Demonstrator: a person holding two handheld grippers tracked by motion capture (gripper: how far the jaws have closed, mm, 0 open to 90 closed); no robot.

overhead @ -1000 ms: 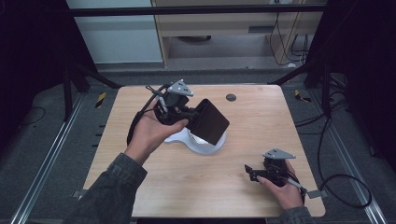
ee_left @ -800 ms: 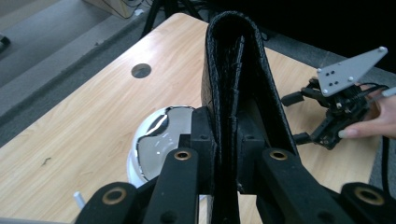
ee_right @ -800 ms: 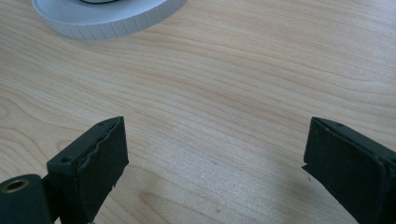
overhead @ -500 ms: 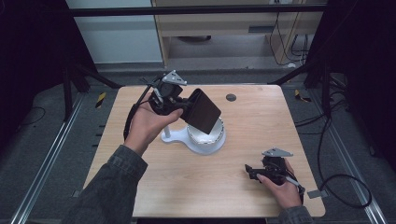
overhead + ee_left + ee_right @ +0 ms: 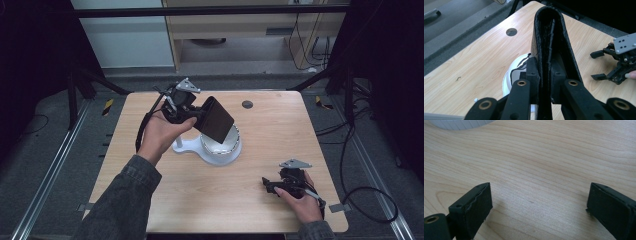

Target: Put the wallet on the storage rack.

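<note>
A black wallet (image 5: 216, 119), folded, is clamped between the jaws of the left gripper (image 5: 192, 114) and held tilted above a white bowl-shaped holder (image 5: 226, 150) near the middle of the wooden table (image 5: 280, 125). What lies inside the holder cannot be told. The right gripper (image 5: 272, 185) is rested near the table's front right corner, jaws spread wide with nothing between them.

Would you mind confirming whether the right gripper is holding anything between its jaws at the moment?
No, the right gripper has its jaws standing wide apart in its own view, with just the bare wooden table between them.
</note>
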